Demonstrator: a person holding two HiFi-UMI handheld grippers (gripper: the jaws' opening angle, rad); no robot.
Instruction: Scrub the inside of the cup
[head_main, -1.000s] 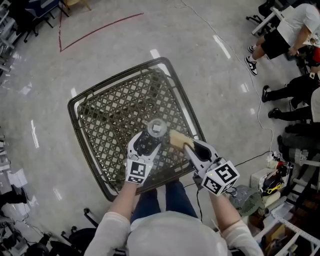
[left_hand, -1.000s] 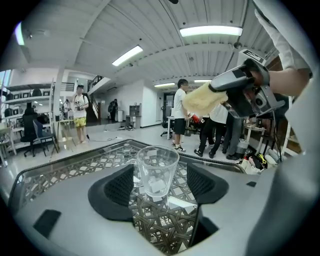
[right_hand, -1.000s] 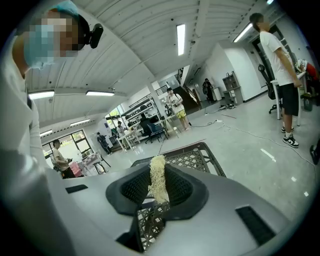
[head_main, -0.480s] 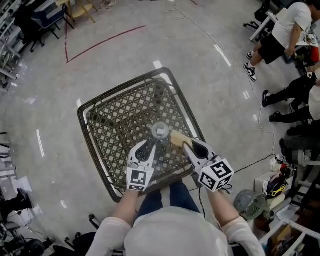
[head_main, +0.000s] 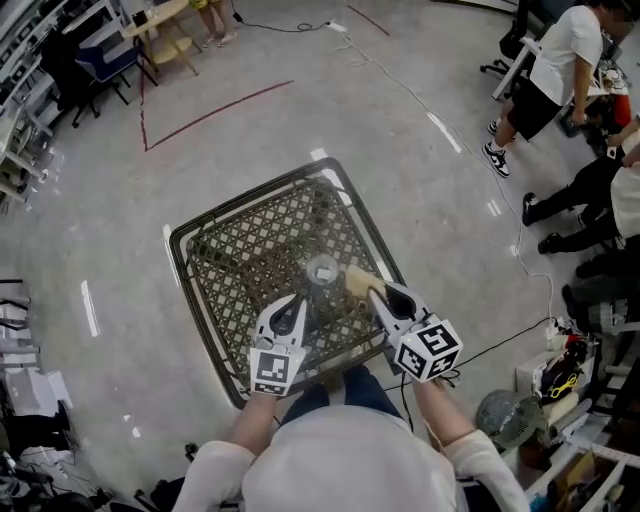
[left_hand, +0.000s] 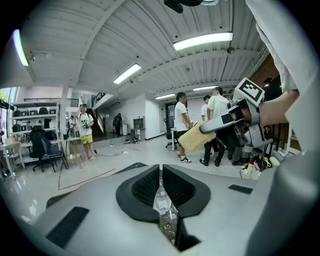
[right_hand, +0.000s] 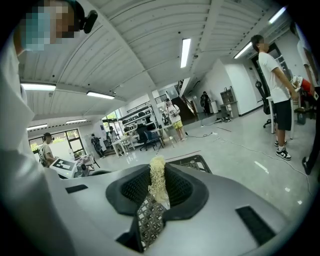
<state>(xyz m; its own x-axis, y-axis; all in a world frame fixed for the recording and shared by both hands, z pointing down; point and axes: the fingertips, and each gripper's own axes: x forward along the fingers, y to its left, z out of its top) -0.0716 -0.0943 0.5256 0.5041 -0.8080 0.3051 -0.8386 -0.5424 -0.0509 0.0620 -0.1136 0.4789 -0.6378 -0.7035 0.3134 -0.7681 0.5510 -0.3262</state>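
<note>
1. Head view. Locate the cup (head_main: 322, 270) upright, mouth up, on the lattice table (head_main: 245, 250). Find the left gripper (head_main: 300, 303) on the near side of the cup, tips touching it. Find the right gripper (head_main: 372, 290) just right of the cup, carrying the sponge (head_main: 357, 280) beside the rim, not yet inside. Judge the step in hand as steadying the cup before entry. Lower the sponge straight down through the mouth, free end first.
2. Left gripper view. Confirm the left gripper (left_hand: 161, 175) with jaws drawn together on a thin clear part of the cup (left_hand: 161, 200); wall or handle, cannot tell. Keep this clamp firm and level. Expect a narrow hold to slip under side load, so avoid levering against the rim. Note the sponge (left_hand: 195, 137) above and right of the cup.
3. Right gripper view. Confirm the right gripper (right_hand: 158, 187) clamped on the sponge (right_hand: 157, 167), set edge-on between the pads and projecting past the tips. No cup in this view. Press the projecting end on the inner wall of the cup, sweep round, then work down to the base.
4. Contents, head view. Read only a pale base inside the cup; treat it as probably empty.
</note>
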